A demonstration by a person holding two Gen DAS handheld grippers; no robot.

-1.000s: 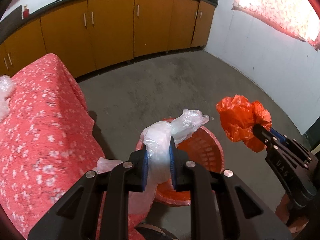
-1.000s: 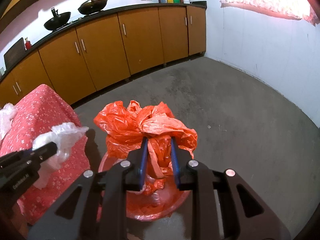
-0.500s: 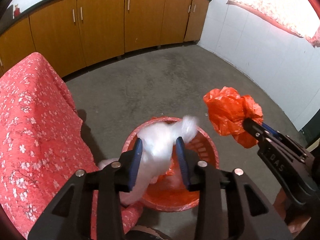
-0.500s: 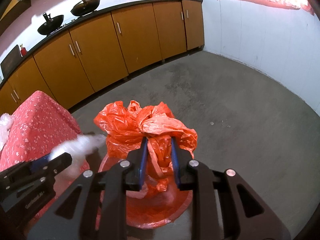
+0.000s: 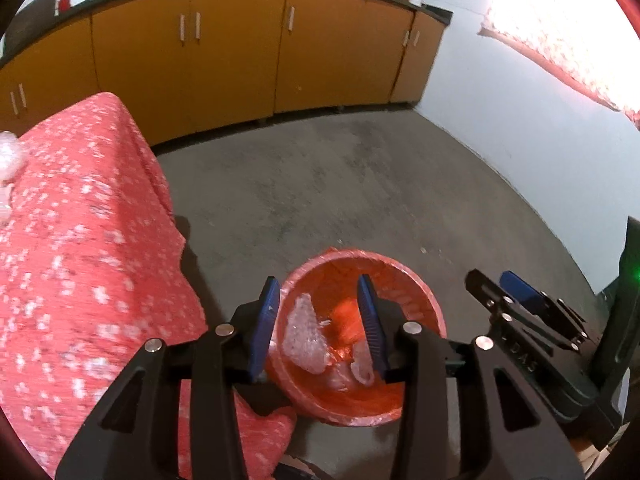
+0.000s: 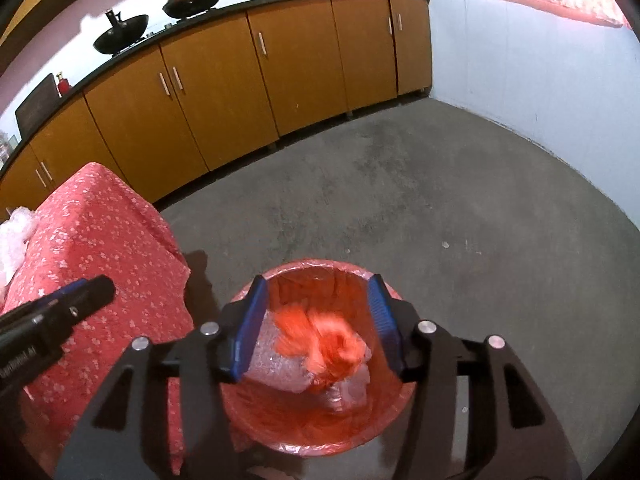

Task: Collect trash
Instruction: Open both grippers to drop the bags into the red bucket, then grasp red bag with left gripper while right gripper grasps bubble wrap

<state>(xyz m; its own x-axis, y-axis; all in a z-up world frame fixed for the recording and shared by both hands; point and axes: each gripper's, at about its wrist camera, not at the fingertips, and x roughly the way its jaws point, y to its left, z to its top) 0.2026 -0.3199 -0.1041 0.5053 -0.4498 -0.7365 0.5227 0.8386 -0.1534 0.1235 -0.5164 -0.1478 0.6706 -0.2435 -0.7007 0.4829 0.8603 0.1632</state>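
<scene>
Currently, in the left wrist view, the left gripper (image 5: 318,322) hangs over the red bin (image 5: 420,292) at 6 o'clock. Its jaws have just been opening and stand apart, empty. The clear plastic wrap (image 5: 302,338) lies inside the bin. More clear plastic (image 5: 6,156) remains on the red floral cloth (image 5: 80,240) at 9 o'clock.

In the right wrist view, the right gripper (image 6: 318,320) has likewise just been opening its jaws; they grip nothing. The orange bag (image 6: 328,342), blurred, drops into the bin beneath.

To finish cleanly, keep both grippers open above the rim until the trash settles, then withdraw upward.
</scene>
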